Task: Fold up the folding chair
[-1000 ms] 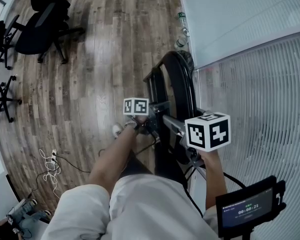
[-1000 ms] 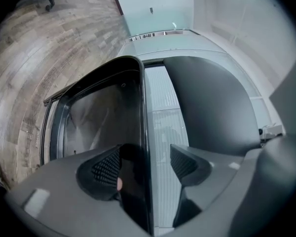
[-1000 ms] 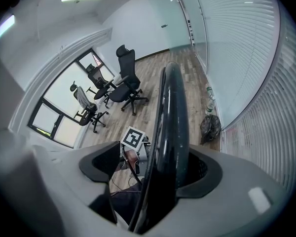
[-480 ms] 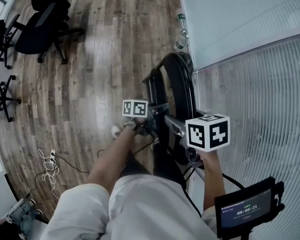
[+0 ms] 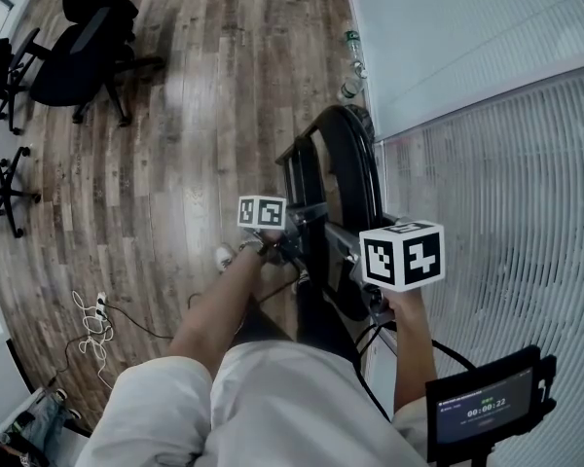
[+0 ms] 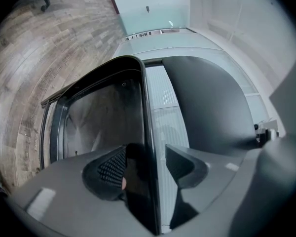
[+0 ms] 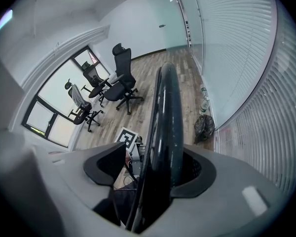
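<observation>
The black folding chair [image 5: 348,159] stands nearly flat, edge-on beside the blind-covered glass wall. My left gripper [image 5: 294,237] reaches across to its thin frame edge [image 6: 144,107]. Its jaws have just been closing: in the left gripper view [image 6: 147,164] the meshed pad lies against the frame and a sliver of light shows at the other pad. My right gripper [image 5: 362,272] points steeply down over the chair's curved rim [image 7: 167,107]. Its jaws [image 7: 153,169] have also been closing, with the rim between them, against one pad and apart from the other.
Glass wall with blinds [image 5: 506,163] runs close on the right. Bottles [image 5: 353,61] and a black bag [image 7: 205,127] sit at its foot. Office chairs [image 5: 78,47] stand far left, cables [image 5: 97,324] lie on the wood floor, and a small screen [image 5: 487,407] is bottom right.
</observation>
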Action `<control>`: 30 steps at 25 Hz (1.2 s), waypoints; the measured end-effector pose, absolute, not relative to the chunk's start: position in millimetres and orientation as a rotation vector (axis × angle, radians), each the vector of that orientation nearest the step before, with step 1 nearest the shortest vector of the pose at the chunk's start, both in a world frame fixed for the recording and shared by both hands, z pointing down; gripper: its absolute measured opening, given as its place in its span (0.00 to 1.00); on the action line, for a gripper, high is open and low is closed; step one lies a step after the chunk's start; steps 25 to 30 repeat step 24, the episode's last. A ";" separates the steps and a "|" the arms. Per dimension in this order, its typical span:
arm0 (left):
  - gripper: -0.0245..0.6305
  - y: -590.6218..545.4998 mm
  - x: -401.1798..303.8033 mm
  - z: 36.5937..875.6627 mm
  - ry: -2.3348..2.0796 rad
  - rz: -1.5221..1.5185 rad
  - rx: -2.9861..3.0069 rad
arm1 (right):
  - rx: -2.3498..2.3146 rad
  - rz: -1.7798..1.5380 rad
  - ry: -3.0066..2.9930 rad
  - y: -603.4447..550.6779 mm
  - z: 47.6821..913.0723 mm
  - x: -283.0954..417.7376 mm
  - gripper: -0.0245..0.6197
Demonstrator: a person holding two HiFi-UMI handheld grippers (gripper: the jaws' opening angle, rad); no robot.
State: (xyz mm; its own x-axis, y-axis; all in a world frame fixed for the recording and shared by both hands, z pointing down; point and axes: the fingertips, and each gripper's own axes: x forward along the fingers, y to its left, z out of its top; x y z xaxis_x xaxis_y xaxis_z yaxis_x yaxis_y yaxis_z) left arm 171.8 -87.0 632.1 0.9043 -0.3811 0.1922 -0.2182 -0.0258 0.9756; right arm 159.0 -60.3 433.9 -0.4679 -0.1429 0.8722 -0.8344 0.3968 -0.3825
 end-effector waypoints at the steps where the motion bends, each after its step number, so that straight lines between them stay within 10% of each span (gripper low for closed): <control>1: 0.41 -86.9 171.7 632.5 -0.473 -0.138 1.612 | 0.844 1.104 -1.865 -60.9 434.9 159.8 0.46; 30: 0.40 -88.1 175.8 627.3 -0.468 -0.144 1.628 | 0.872 1.048 -1.840 -70.7 437.6 169.0 0.43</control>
